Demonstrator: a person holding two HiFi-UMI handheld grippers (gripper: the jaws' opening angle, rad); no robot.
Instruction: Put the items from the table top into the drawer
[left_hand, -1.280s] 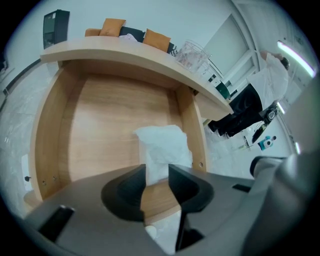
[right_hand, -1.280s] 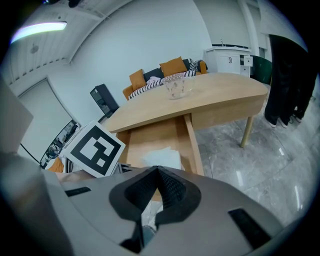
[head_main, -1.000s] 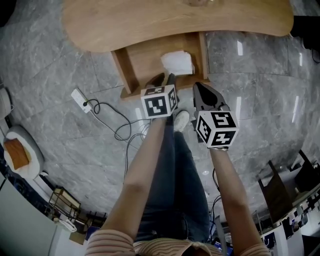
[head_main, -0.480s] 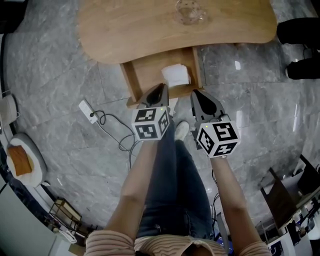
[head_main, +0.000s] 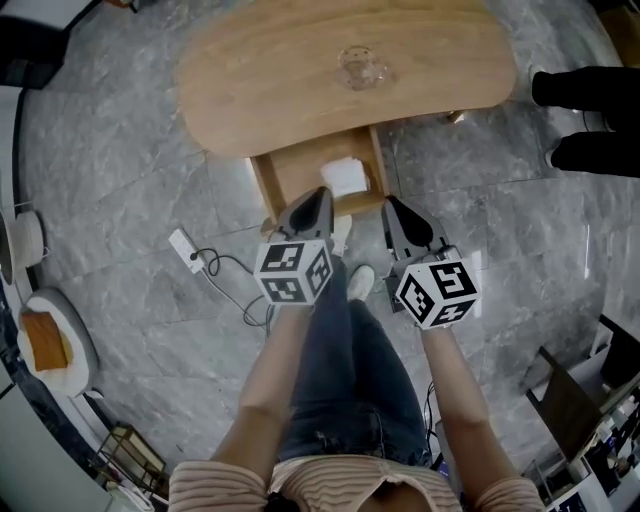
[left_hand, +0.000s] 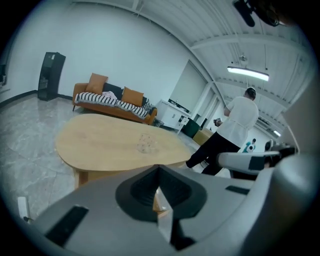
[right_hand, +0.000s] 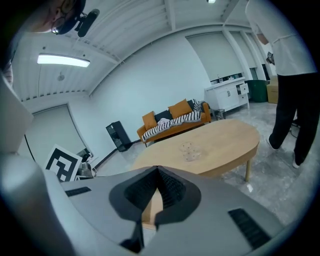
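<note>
In the head view from above, the drawer (head_main: 292, 178) stands open under the tabletop (head_main: 250, 90) with a white item (head_main: 345, 177) already inside, while a clear glass piece (head_main: 362, 68) sits on top. In the left gripper view the left tongs (left_hand: 159, 171) are pressed together on nothing; in the right gripper view the right tongs (right_hand: 158, 171) likewise, so the task looks partly done.

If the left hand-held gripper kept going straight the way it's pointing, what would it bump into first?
Probably the wooden table, near its front edge above the open drawer; depth is hard to judge.
</note>
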